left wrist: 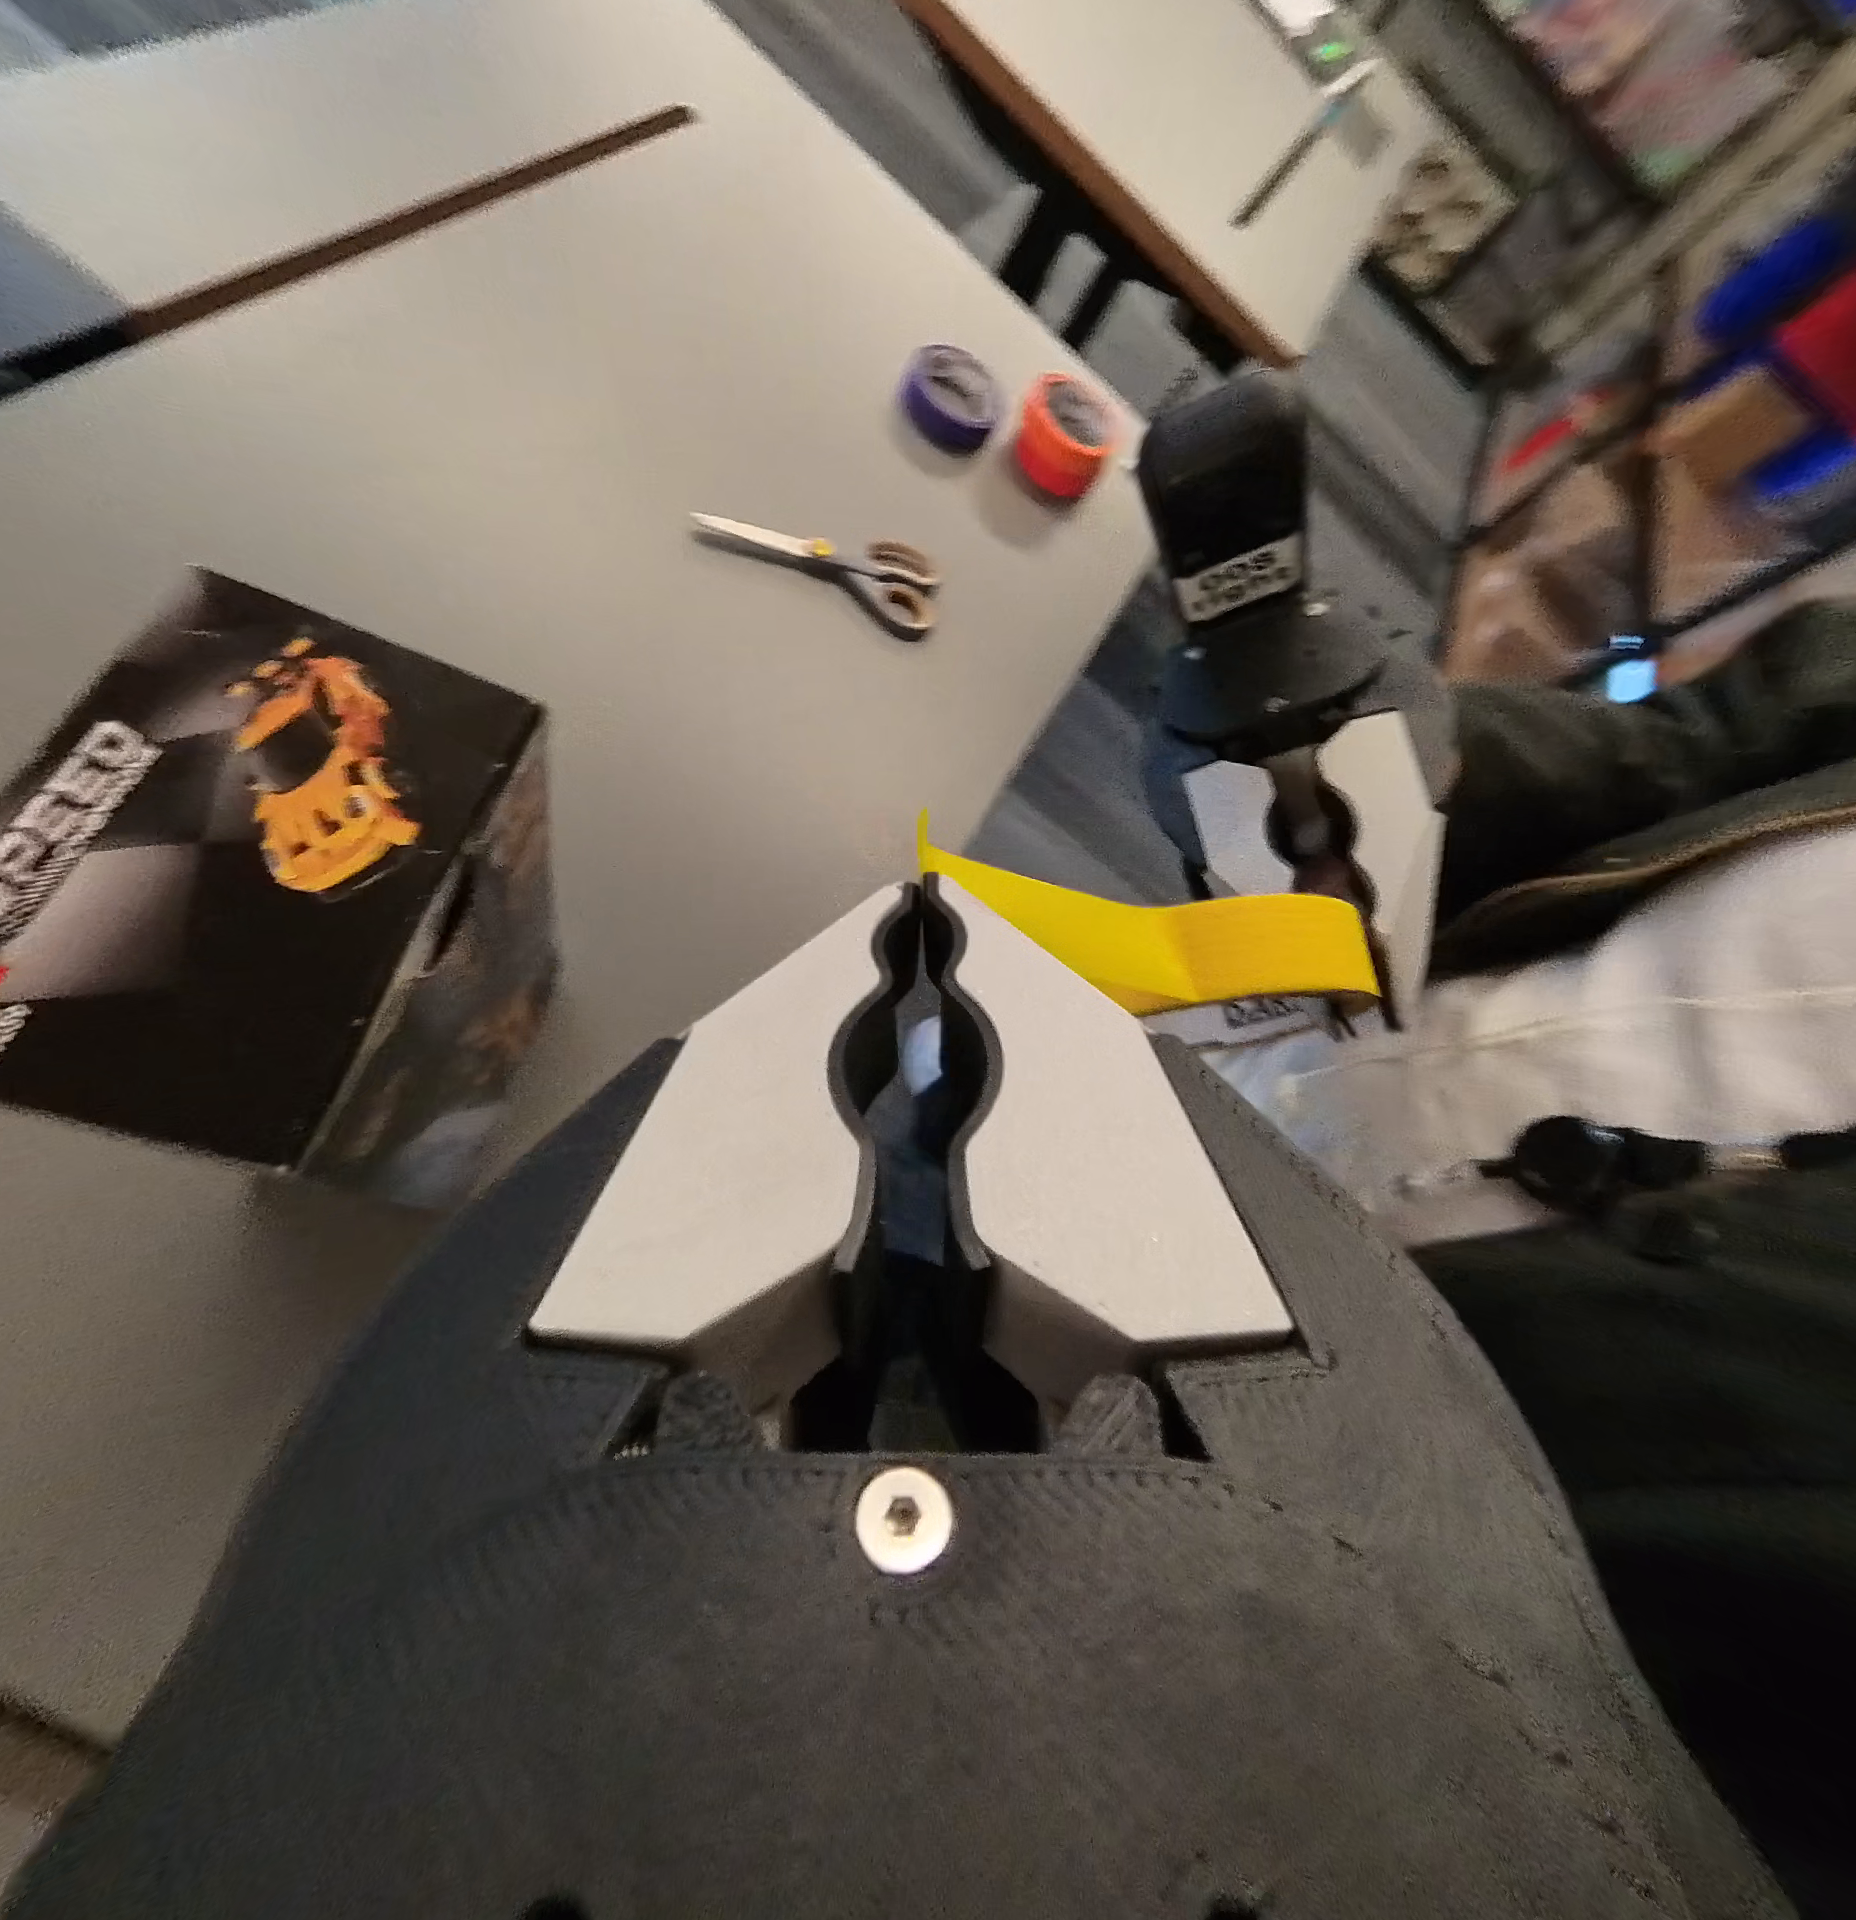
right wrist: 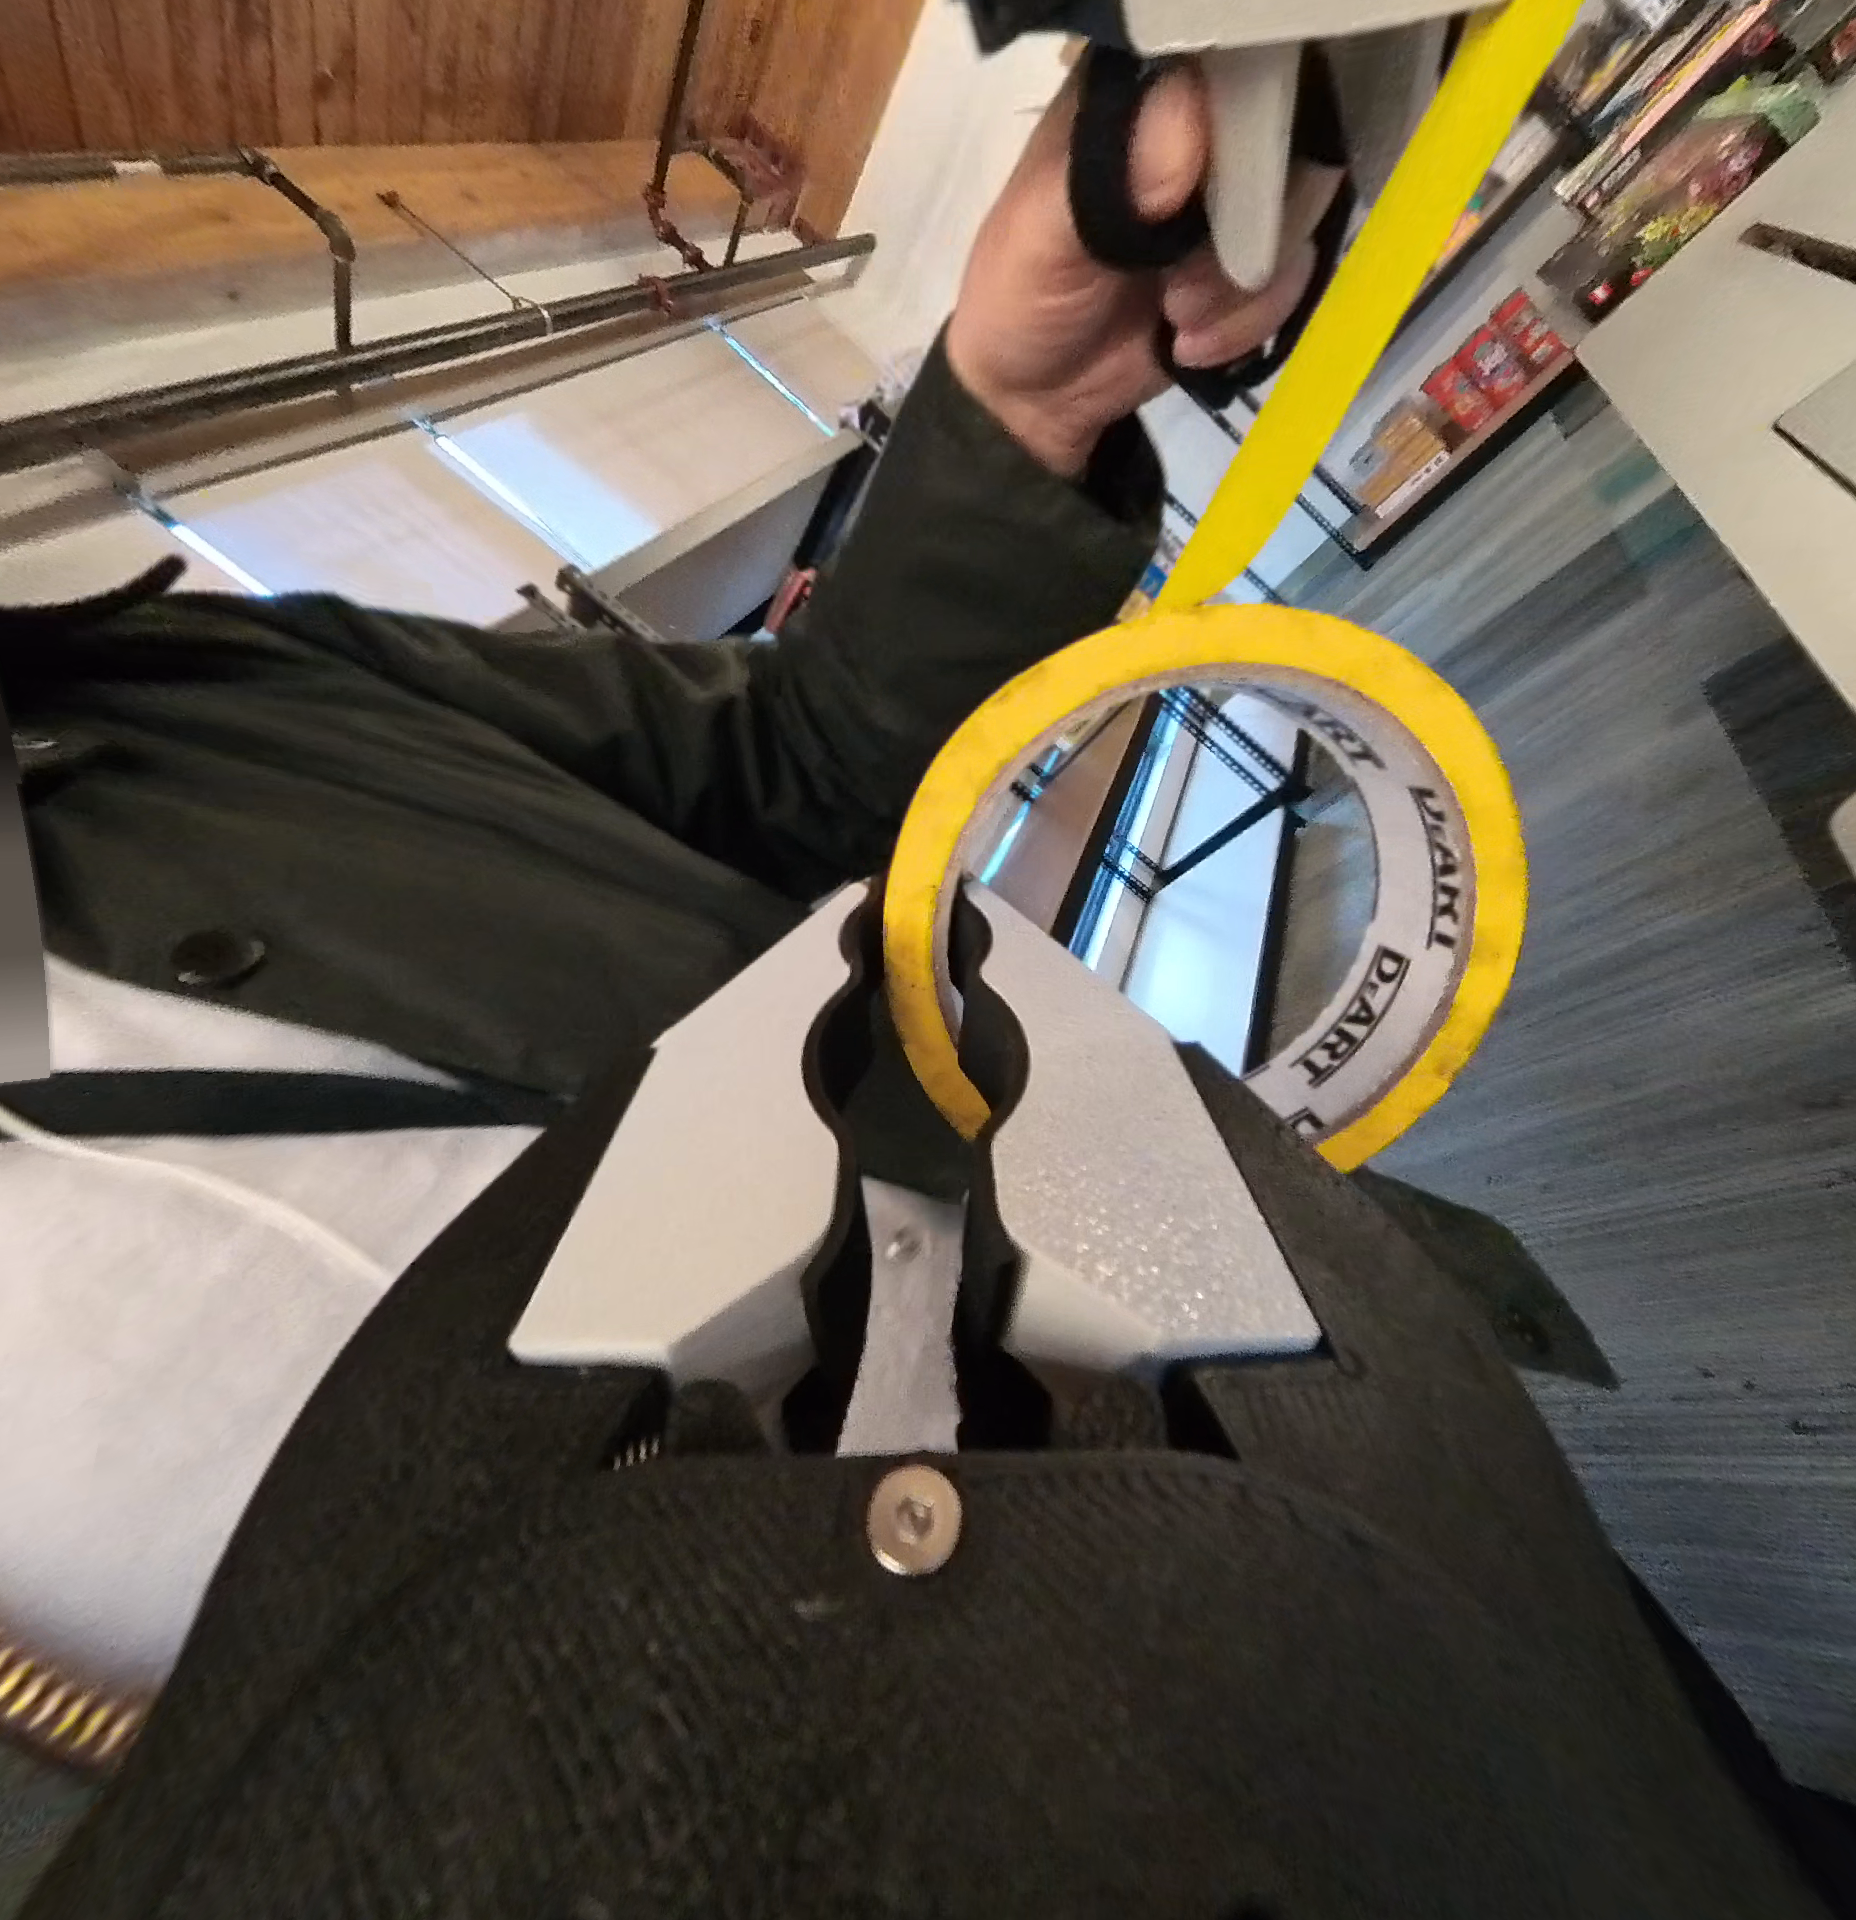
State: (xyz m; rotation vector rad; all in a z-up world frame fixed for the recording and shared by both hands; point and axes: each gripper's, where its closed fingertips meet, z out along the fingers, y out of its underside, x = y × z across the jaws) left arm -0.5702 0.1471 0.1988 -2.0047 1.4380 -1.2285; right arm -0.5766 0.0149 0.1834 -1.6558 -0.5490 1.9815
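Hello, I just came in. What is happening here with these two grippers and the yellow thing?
A person holds a gripper in each hand. The right gripper is shut on the wall of a yellow roll of adhesive tape, held in the air. A yellow strip of tape runs from the roll to the left gripper, whose fingertips pinch its free end. On the grey table behind lie scissors, a purple tape roll, an orange tape roll and a black cardboard box.
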